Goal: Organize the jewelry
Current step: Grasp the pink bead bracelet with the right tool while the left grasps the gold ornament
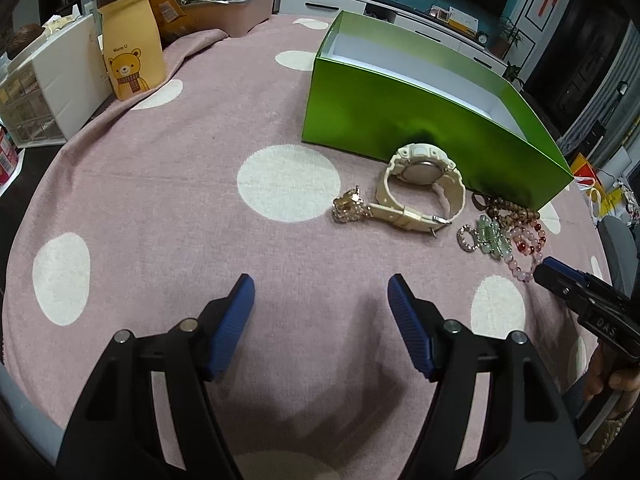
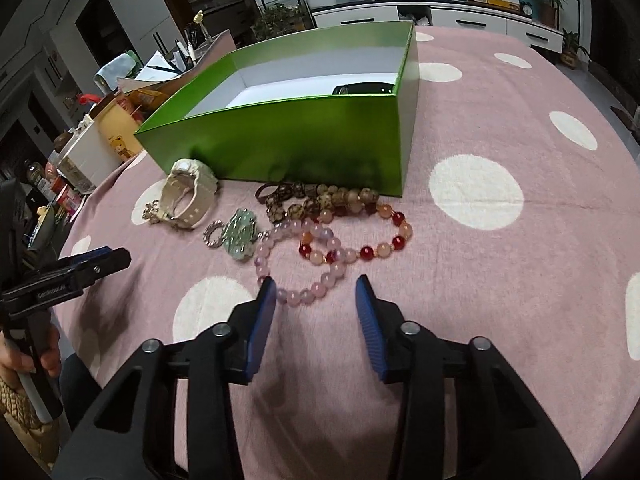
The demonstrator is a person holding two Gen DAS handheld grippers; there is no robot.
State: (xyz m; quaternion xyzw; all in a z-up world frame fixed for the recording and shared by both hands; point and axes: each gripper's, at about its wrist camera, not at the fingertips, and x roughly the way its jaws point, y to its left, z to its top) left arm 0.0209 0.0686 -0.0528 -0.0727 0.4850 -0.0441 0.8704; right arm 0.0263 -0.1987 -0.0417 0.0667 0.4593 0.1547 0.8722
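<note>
Table: a round table under a pink cloth (image 1: 168, 184) with cream dots; its near edge curves just below both grippers, and its far edge runs behind the green box
Open room: wide bare cloth lies in front of the left gripper toward the left edge of the table; in the right wrist view bare cloth also spreads to the right of the box, out to the right edge
Green box (image 2: 288, 136): open at the top, white inside, standing in the far middle of the table; a dark item (image 2: 360, 89) lies in its far right corner, and what it is cannot be told
Jewelry: all of it lies on the cloth along the near wall of the box
Cream watch (image 1: 420, 184): at the left end of the row, standing on its strap, close against the box wall
Gold charm (image 1: 348, 206): touching the strap end of the watch
Silver ring (image 2: 215, 233) and green charm (image 2: 242, 236): just beside each other, between the watch and the bead bracelets
Brown bead bracelet (image 2: 320, 200): at the foot of the box wall
Pink bead bracelet (image 2: 300, 264) and red bead bracelet (image 2: 360, 240): overlapping, nearest to the right gripper
Left gripper (image 1: 320, 296): fingers wide apart, holding nothing, over bare cloth, well apart from the watch
Right gripper (image 2: 316, 296): fingers moderately apart, holding nothing; the left fingertip (image 2: 267, 286) is at the near arc of the pink bead bracelet, contact cannot be told
Left edge clutter: a yellow bear pouch (image 1: 128, 56) and a white drawer unit (image 1: 60, 88)
</note>
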